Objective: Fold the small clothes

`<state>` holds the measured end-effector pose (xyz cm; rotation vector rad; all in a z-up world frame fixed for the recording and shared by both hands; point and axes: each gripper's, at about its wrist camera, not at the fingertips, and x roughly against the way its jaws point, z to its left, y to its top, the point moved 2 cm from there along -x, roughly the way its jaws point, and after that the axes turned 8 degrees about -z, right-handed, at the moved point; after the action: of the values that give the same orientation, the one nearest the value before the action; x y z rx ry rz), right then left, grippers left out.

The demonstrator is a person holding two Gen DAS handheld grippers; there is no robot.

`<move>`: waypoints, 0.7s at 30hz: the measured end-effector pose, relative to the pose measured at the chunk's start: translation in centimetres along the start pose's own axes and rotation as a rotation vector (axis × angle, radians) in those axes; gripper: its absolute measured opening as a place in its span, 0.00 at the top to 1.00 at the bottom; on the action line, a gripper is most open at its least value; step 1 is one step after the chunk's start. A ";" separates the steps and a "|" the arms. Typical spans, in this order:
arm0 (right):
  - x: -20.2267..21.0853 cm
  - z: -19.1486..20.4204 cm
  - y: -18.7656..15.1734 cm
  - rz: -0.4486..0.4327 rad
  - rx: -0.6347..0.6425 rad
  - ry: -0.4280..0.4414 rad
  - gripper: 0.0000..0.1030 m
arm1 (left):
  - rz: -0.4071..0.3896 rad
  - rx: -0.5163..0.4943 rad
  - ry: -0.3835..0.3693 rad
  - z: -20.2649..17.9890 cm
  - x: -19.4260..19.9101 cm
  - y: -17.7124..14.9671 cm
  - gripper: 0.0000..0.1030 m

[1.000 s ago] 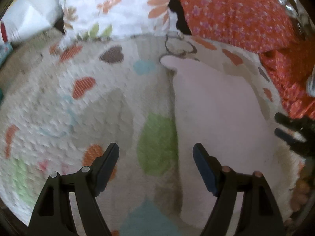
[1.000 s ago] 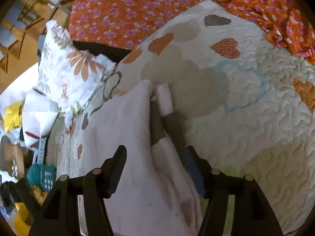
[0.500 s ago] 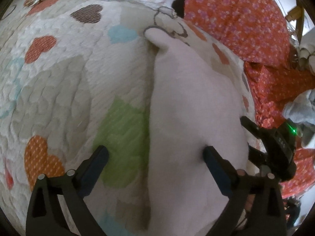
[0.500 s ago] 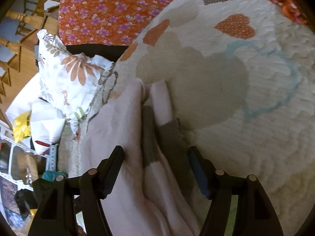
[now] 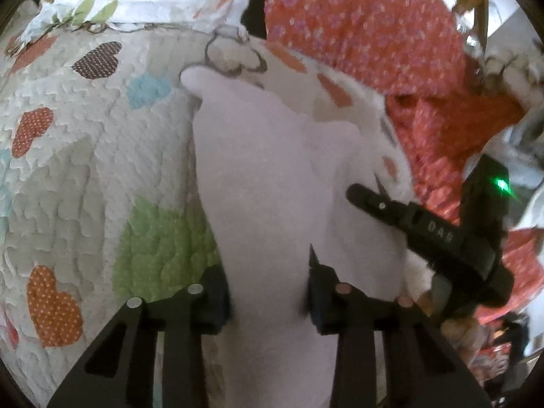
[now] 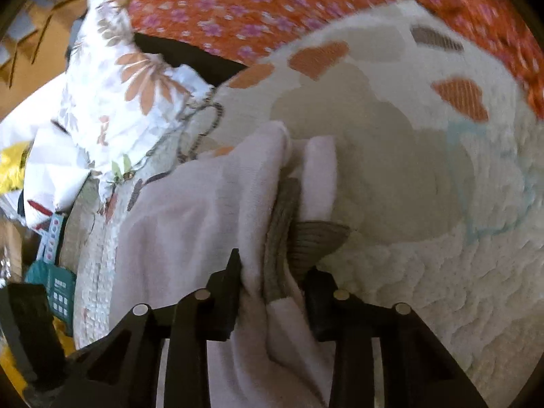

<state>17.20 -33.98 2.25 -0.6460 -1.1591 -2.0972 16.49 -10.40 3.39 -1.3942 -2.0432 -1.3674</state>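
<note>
Left wrist view: the pale garment (image 5: pixel 258 183) is pinched by the left gripper (image 5: pixel 268 292). It is also clamped by the right gripper (image 6: pixel 272 289), seemingly so an edge can be lifted for folding.

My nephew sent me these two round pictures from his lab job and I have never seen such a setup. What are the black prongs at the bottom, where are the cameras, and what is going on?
There is no robot here: a person holds a two-finger gripper in each hand, and a fisheye camera on each one looks forward along its fingers. The black prongs are those fingers.

In the left camera's picture, the left gripper is closed on a pale pink garment. The black tool entering from the right there is the other gripper.

In the right camera's picture, the right gripper pinches the same garment at a bunched part with a grey ribbed trim.

The garment lies on a quilt with coloured hearts. Behind it are an orange flowered cloth and a white floral pillow.
</note>
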 end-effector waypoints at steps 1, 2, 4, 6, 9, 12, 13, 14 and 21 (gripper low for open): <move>0.5 0.9 0.1 -0.013 0.010 0.017 0.68 | -0.009 0.011 -0.008 0.2 0.7 0.3 0.67; 1.0 1.6 0.3 -0.024 0.014 0.037 0.68 | -0.020 0.020 -0.011 0.4 1.3 0.6 0.67; 1.8 3.3 0.6 -0.043 0.013 0.089 0.68 | -0.055 0.025 0.000 0.7 2.8 1.2 0.67; 1.9 4.7 0.7 -0.054 0.020 0.110 0.68 | -0.079 0.025 0.038 1.5 4.0 1.7 0.65; 0.4 5.1 0.3 -0.023 0.015 0.053 0.62 | -0.057 0.039 0.148 3.4 3.8 1.5 0.59; -0.3 4.3 -0.2 -0.017 0.036 -0.070 0.60 | -0.023 0.034 0.249 5.1 3.4 0.9 0.55; 0.0 4.2 -0.1 -0.033 0.047 -0.091 0.60 | -0.026 0.043 0.230 5.4 3.8 0.9 0.54; 0.4 4.2 0.0 -0.044 0.048 -0.087 0.60 | -0.031 0.045 0.225 5.5 4.2 1.0 0.53; 1.2 7.6 -0.6 -0.063 0.111 0.045 0.60 | -0.166 -0.088 0.373 4.9 8.0 0.6 0.34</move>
<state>16.77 -27.48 6.46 -0.5142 -1.2756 -2.0711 14.40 -1.95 6.81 -0.9274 -1.8996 -1.6598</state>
